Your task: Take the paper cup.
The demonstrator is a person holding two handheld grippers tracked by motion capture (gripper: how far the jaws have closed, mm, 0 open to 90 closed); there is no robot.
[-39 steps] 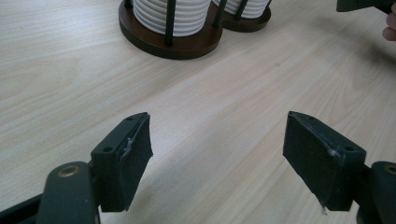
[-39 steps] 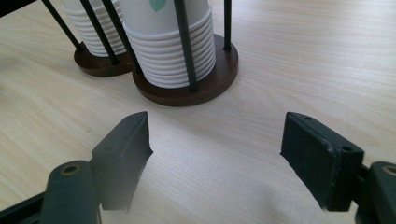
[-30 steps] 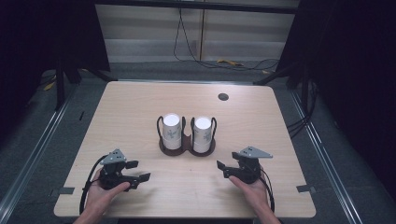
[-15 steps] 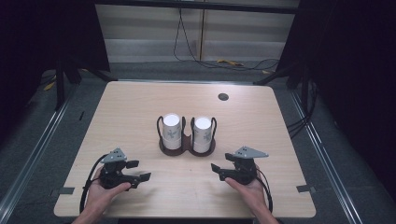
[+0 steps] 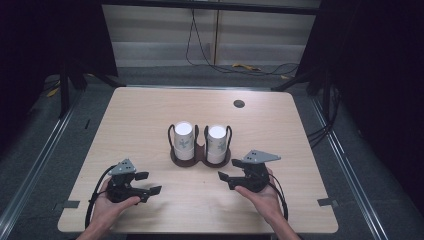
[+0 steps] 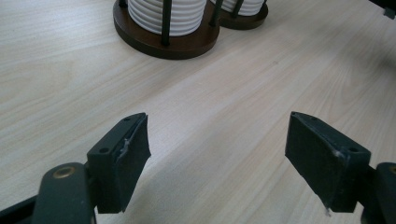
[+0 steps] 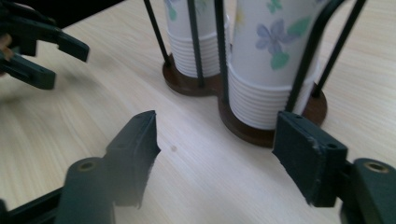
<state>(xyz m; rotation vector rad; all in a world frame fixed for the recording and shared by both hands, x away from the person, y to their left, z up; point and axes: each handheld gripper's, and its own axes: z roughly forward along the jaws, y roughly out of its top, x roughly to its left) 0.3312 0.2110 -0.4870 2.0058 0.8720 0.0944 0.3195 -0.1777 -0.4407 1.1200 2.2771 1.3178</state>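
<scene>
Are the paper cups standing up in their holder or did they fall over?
Standing up. Both cup stacks sit upright inside the wire holder, one in each ring, their open rims facing up.

Both cup stacks' (image 7: 271,60) tops are cut off in the right gripper view.

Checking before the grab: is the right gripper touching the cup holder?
Apart: high view shows bare table between right gripper and cup holder.

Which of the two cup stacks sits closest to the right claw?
The white floral paper cup stack in the right-hand ring of the dark wooden holder, nearest the right claw; the other stack stands farther left.
</scene>
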